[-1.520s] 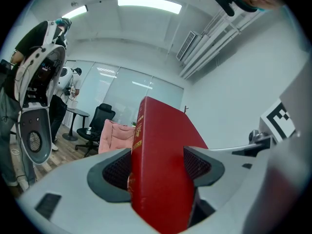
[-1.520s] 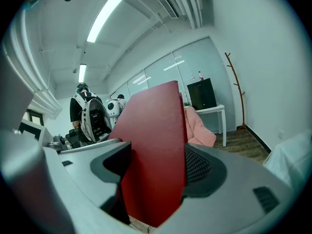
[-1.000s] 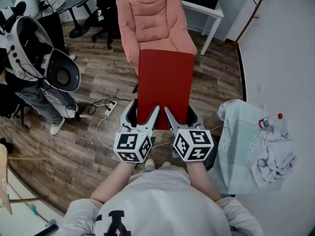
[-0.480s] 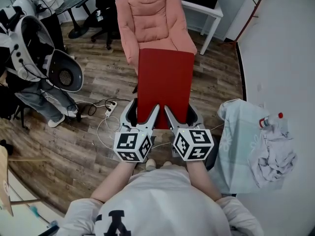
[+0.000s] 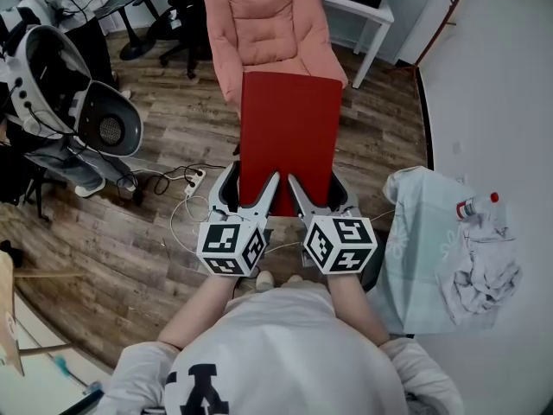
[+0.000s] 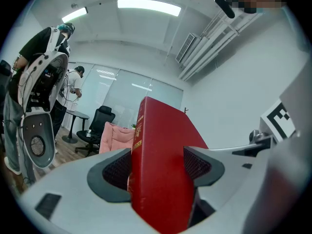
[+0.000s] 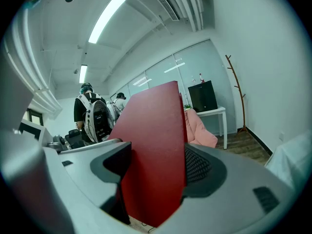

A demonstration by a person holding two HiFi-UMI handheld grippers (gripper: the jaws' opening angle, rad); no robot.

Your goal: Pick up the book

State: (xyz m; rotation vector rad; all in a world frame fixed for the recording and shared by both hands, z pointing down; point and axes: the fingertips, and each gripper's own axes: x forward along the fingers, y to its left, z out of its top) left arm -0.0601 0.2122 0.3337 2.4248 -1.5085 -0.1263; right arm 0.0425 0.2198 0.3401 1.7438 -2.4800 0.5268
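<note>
Nearest the person, the left gripper (image 5: 251, 185) and the right gripper (image 5: 315, 187) are clamping the near edge of the red book (image 5: 289, 137) side by side. Each gripper view is showing padded jaws pressing on both covers, with the lettered spine facing the left gripper's camera. The book is hanging in the air, reaching forward from the jaws. Under the book the wooden floor (image 5: 173, 137) is showing, and past its far edge a pink armchair (image 5: 268, 24) is standing. The pick-up is looking essentially done, as the book is resting on nothing; only keeping it steady is remaining.
</note>
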